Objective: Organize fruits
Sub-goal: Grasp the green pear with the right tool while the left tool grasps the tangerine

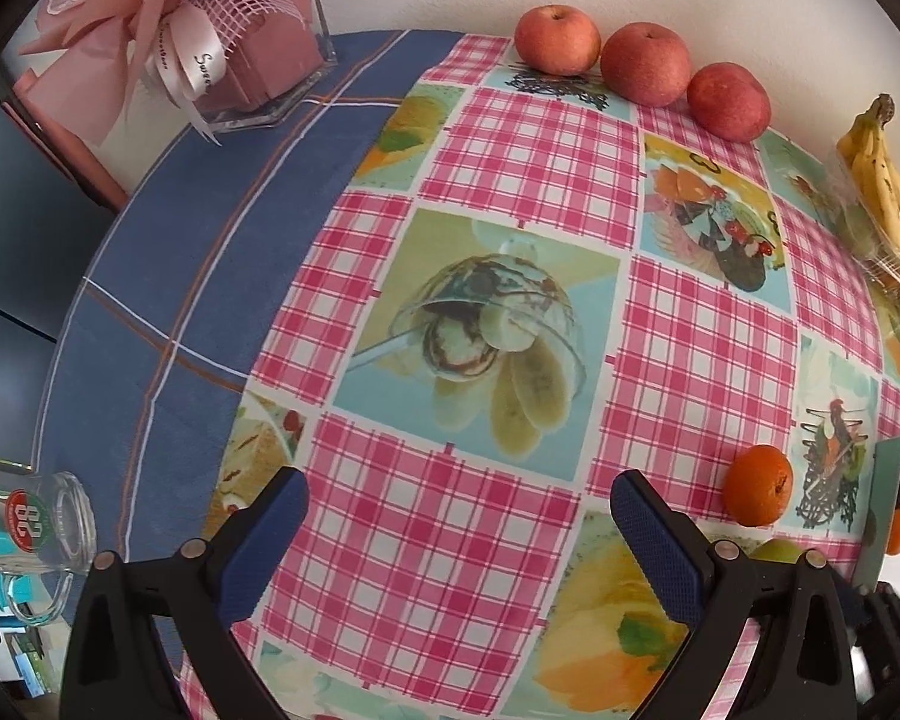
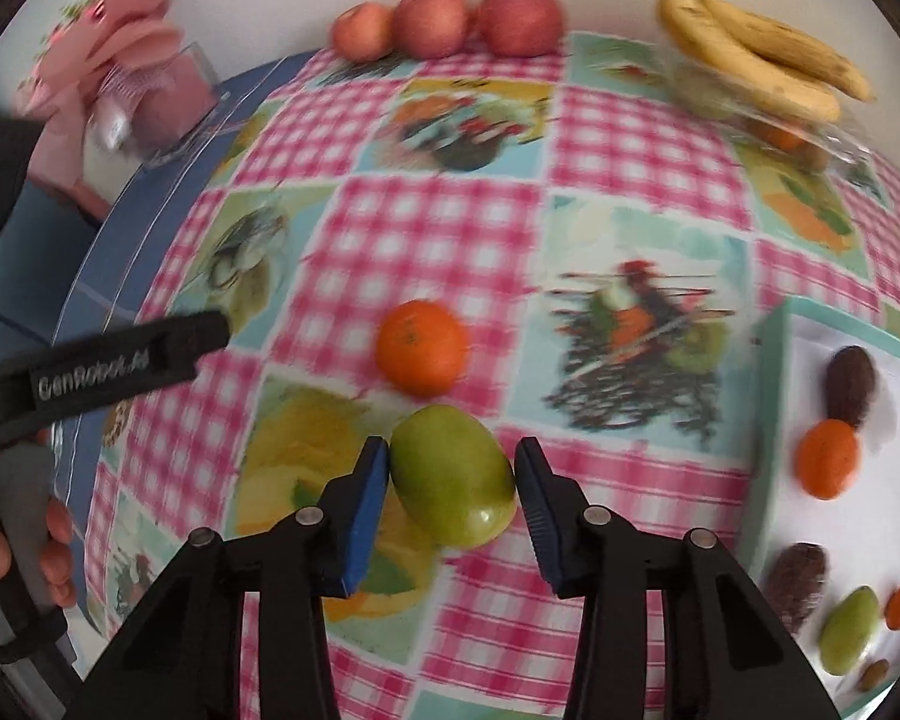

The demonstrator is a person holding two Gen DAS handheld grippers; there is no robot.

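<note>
Left wrist view: the left claw (image 1: 456, 516) stands wide open and empty above the desk's pink-checked oilcloth (image 1: 510, 150). A clear hexagonal glass vase (image 1: 276, 84) at the far left holds a pink paper-wrapped bouquet. Three red apples (image 1: 642, 69) sit in a row against the wall. A yellow banana bunch (image 1: 888, 186) rests on a clear plastic tray at the right. A round orange mandarin (image 1: 757, 485) lies on the cloth, just beside the near corner of a pale teal tray (image 1: 885, 504). A clear glass mug (image 1: 42, 534) lies on its side at the lower left.

Right wrist view, blurred: the right claw (image 2: 453, 483) is partly open around an oval green fruit (image 2: 453, 477); the left pad touches it, the right pad sits just beside it. The fruit rests on the cloth, near the mandarin (image 2: 421, 347). The teal tray (image 2: 771, 408) at right holds another mandarin, dark brown fruits, a green fruit and smaller pieces. A hand (image 2: 24, 552) at lower left grips the other tool's handle.
</note>
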